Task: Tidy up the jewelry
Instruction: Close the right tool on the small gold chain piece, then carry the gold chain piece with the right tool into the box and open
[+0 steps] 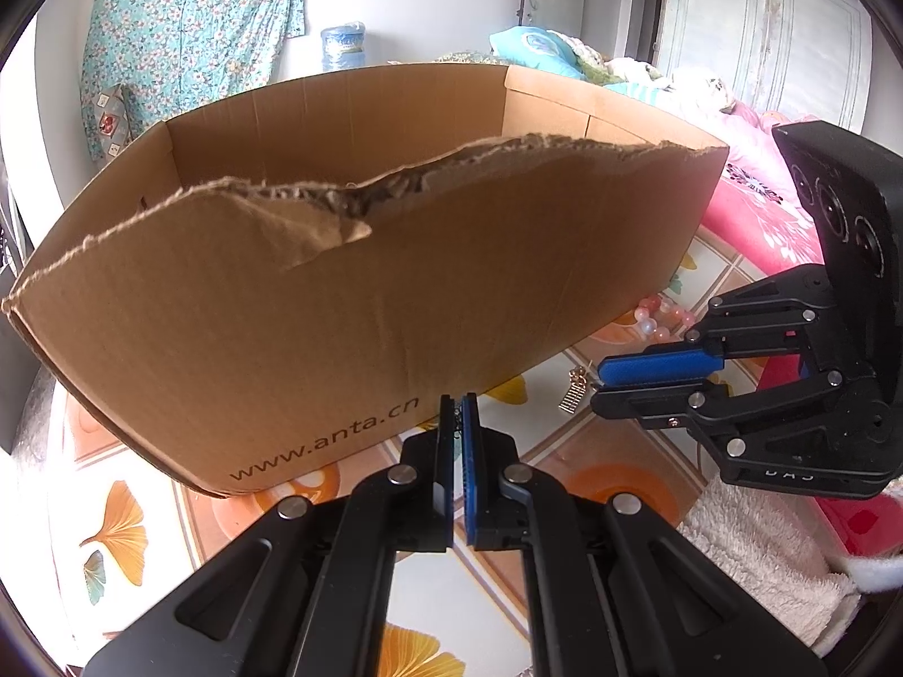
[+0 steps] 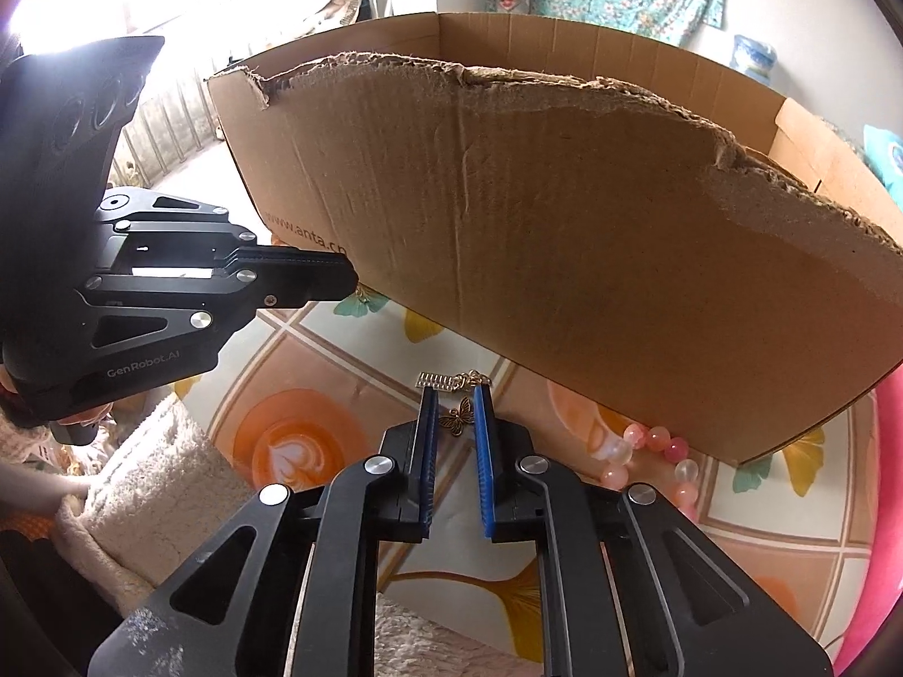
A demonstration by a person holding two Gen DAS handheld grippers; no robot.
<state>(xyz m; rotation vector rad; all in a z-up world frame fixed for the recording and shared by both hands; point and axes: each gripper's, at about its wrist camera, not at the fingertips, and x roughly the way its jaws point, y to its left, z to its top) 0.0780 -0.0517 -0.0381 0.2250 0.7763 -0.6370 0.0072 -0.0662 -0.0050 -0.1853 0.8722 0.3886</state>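
A torn cardboard box stands on a patterned tablecloth. Near its front wall lie a gold butterfly pendant and, to the right, a pink bead bracelet. The right gripper has its jaws narrowly apart around the pendant, not visibly pressing it; the left gripper is closed, with something small and indistinct at its tips
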